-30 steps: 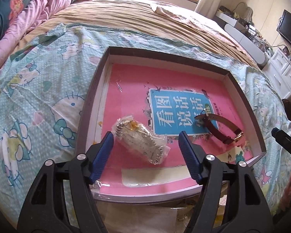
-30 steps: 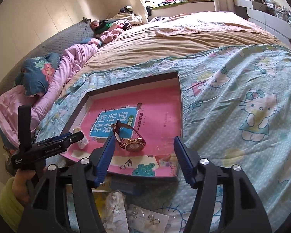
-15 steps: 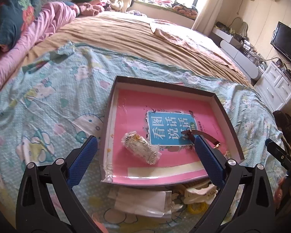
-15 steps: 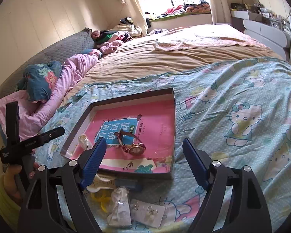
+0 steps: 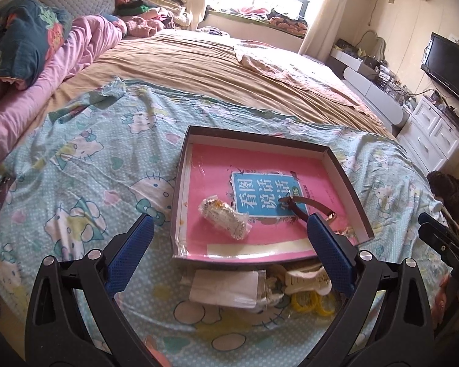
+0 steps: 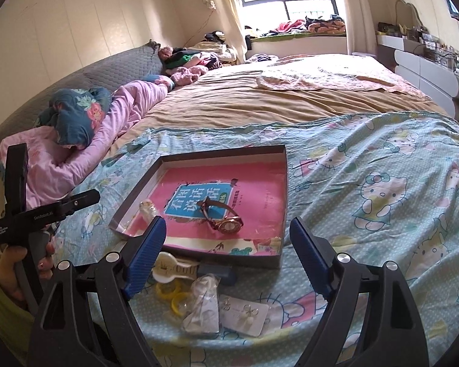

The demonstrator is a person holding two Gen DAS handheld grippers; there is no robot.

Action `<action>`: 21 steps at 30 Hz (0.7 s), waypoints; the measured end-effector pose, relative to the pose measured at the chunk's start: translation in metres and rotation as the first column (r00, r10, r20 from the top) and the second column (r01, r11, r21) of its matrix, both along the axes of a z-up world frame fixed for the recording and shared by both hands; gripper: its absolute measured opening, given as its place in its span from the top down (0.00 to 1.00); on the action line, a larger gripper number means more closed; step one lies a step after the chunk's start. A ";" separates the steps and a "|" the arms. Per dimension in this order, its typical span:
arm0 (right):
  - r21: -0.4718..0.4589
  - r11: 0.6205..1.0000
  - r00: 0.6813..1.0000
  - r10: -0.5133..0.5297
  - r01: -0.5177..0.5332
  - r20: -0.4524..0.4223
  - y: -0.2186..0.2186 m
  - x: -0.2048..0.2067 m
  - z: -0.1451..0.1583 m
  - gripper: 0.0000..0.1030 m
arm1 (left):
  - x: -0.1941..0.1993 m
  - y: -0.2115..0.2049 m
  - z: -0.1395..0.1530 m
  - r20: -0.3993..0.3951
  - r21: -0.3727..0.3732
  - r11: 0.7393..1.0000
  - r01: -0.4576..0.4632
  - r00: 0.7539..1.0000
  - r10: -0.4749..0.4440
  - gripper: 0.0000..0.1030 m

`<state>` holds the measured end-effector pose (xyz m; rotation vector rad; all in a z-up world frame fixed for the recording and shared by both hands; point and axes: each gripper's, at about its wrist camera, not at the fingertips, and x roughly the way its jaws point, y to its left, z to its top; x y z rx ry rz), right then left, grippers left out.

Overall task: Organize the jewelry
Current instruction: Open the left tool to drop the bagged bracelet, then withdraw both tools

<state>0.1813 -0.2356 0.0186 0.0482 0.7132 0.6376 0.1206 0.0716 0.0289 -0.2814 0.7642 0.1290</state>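
Note:
A shallow dark tray [image 5: 254, 133] with a pink book in it lies on the cartoon-cat bedsheet. Inside it rest a clear bag of jewelry [image 5: 225, 217] and a brown-strapped gold watch [image 5: 303, 206]. My left gripper [image 5: 229, 218] hangs open above the tray's near edge, nothing between its fingers. In the right wrist view the same tray [image 6: 220, 153] holds the watch [image 6: 231, 227] and the bag [image 6: 148, 209]. My right gripper [image 6: 227, 221] is open and empty, held back above the tray's front.
Loose pieces lie on the sheet in front of the tray: a white packet [image 5: 226, 286], a white clip [image 6: 174, 267], yellow rings [image 6: 174, 295], a clear bag [image 6: 203, 302] and an earring card [image 6: 244, 313]. A hand [image 6: 15, 269] holds the left gripper at the left.
Both grippers have drawn back and upward from the tray and their jaws have spread wider. The bag and watch stay in the tray; the loose pieces in front came into view.

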 end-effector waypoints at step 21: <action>-0.055 0.995 0.997 0.077 -0.078 -0.023 0.013 -0.037 -0.011 0.21 | -0.032 -0.011 -0.021 -0.072 0.024 0.999 0.024 0.997 -0.022 0.09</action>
